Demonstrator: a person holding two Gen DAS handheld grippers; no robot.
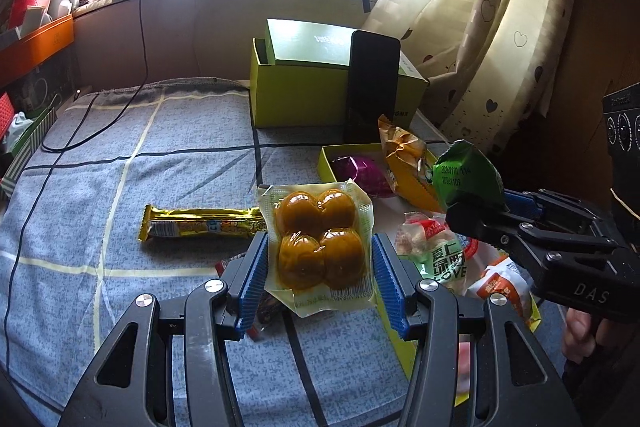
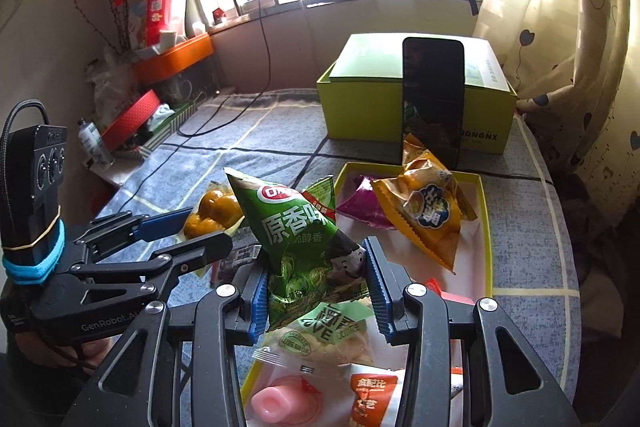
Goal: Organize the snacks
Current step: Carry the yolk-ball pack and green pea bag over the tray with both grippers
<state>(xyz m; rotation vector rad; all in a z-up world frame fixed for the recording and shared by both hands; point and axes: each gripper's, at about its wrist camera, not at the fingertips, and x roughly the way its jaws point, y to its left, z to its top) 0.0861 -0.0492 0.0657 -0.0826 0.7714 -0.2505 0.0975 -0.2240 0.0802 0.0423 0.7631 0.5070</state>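
Two grippers are in view, each carrying one snack above a bed covered with a grey checked cloth [image 1: 120,155]. The left gripper [image 1: 320,267] holds one clear vacuum pack [image 1: 318,243] containing four brown balls, its blue ribbed pads pressed to the pack's two side edges with the jaws fairly wide. The right gripper [image 2: 318,291] is clamped on one green triangular packet [image 2: 296,239], jaws at a middling width and the packet's point standing upward. Below and beside the right gripper sits one shallow yellow tray [image 2: 486,227] holding several snacks: one purple packet [image 2: 360,203], one orange packet [image 2: 428,211] leaning at the far end, one white-and-green packet [image 2: 324,331], one pink jelly cup [image 2: 276,401] and one orange-and-white packet [image 2: 372,399] at the near end. On the cloth to the left of the vacuum pack lies one long yellow bar [image 1: 200,223], outside the tray. Behind the tray stands one yellow-green box [image 2: 360,107] with one dark phone [image 2: 432,99] propped upright against its front. One black cable [image 1: 80,131] trails across the cloth from the windowsill.
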